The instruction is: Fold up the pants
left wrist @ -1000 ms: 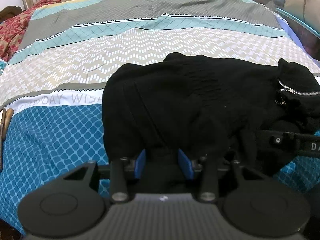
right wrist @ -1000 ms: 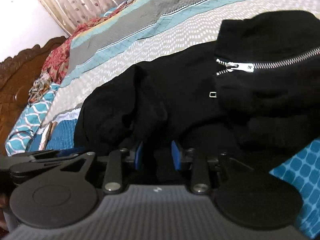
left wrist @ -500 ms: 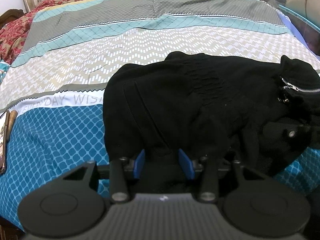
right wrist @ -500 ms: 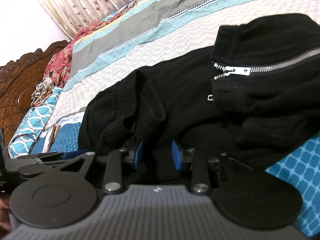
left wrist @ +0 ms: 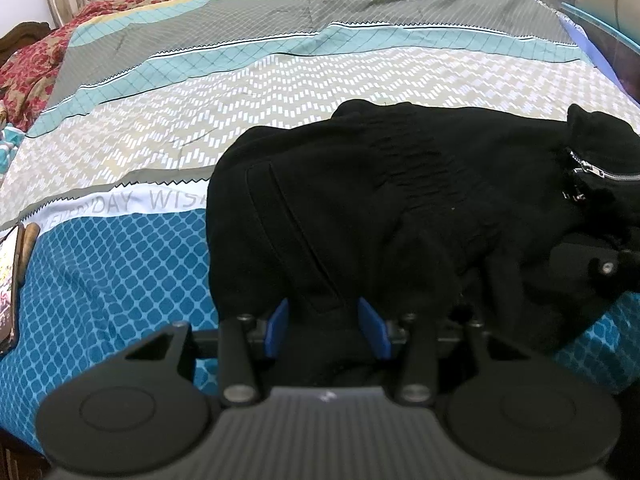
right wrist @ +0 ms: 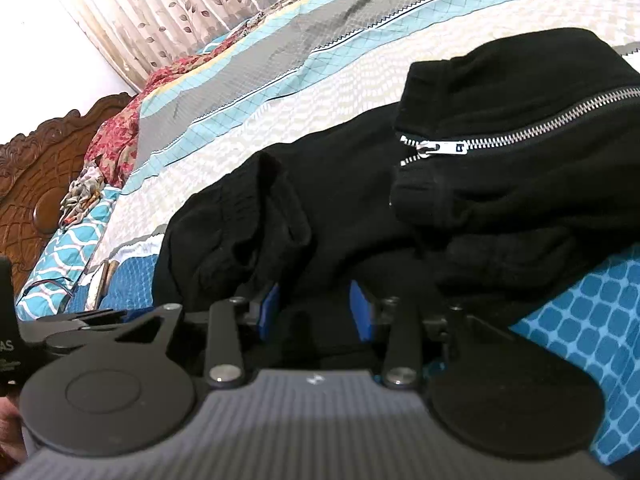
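Black pants (left wrist: 400,200) lie bunched on the bed near its front edge, with a silver zipper (left wrist: 596,174) at the right. In the right wrist view the pants (right wrist: 360,200) fill the middle and the zipper (right wrist: 520,128) runs to the right. My left gripper (left wrist: 326,324) has black cloth between its blue fingers (left wrist: 276,328) at the pants' near left edge. My right gripper (right wrist: 316,312) has cloth between its blue fingers (right wrist: 360,312) at the near right edge. The fingertips of both are hidden by cloth.
The bed has a striped quilt (left wrist: 280,92) in blue, beige, grey and teal. A flat object (left wrist: 12,272) lies at the bed's left edge. A carved wooden headboard (right wrist: 36,184) and red patterned cloth (right wrist: 120,136) stand at the left. Curtains (right wrist: 200,4) hang behind.
The right gripper has drawn back and to the right, so it shows less in the left view. The pants' right side has shifted slightly. The left gripper has barely moved.
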`<state>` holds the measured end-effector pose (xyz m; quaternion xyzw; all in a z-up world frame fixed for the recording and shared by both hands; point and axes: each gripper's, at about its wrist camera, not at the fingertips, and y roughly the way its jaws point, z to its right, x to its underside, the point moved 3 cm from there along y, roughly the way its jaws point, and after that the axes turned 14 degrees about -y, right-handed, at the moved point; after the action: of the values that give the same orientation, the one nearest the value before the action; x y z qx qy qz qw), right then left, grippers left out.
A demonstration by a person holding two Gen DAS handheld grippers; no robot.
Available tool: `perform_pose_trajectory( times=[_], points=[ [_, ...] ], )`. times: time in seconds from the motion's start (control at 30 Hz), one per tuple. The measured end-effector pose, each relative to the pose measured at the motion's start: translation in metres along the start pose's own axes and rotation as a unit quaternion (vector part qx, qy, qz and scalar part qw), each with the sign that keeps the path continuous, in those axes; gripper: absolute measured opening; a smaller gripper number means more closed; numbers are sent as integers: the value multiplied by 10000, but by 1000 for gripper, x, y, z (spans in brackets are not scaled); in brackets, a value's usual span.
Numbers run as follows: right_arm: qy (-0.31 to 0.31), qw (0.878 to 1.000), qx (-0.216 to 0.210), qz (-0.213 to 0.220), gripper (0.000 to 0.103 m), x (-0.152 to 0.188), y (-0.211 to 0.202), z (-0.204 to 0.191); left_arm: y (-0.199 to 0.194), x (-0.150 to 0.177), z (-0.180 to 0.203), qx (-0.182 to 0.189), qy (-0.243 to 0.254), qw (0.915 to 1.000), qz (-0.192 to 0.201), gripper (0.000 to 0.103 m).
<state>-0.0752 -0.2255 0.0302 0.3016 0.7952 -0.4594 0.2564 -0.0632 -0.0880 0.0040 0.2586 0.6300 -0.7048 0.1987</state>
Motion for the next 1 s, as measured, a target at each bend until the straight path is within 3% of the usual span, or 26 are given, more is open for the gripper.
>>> perform_pose_trajectory(
  times=[0.3, 0.43, 0.53, 0.7, 0.83, 1.0],
  points=[
    [183, 9991, -27, 388, 44, 0, -22, 6, 2, -1, 4, -164, 58, 9998, -15, 45],
    [442, 9987, 169, 208, 44, 10, -19, 24, 4, -2, 6, -266, 103, 9996, 0, 46],
    [741, 9969, -16, 259, 44, 14, -22, 34, 3, -3, 6, -312, 126, 9994, -17, 48],
    [707, 9960, -121, 526, 44, 9, -41, 36, -7, -11, 5, -516, 77, 9986, -65, 57],
    [942, 9925, -101, 769, 45, 11, -64, 55, -31, -22, 7, -432, -35, 9988, 208, 57],
    [1194, 9841, 113, 1309, 47, 13, -100, 77, -48, -35, 27, -209, 165, 9983, 516, 58]
  ],
)
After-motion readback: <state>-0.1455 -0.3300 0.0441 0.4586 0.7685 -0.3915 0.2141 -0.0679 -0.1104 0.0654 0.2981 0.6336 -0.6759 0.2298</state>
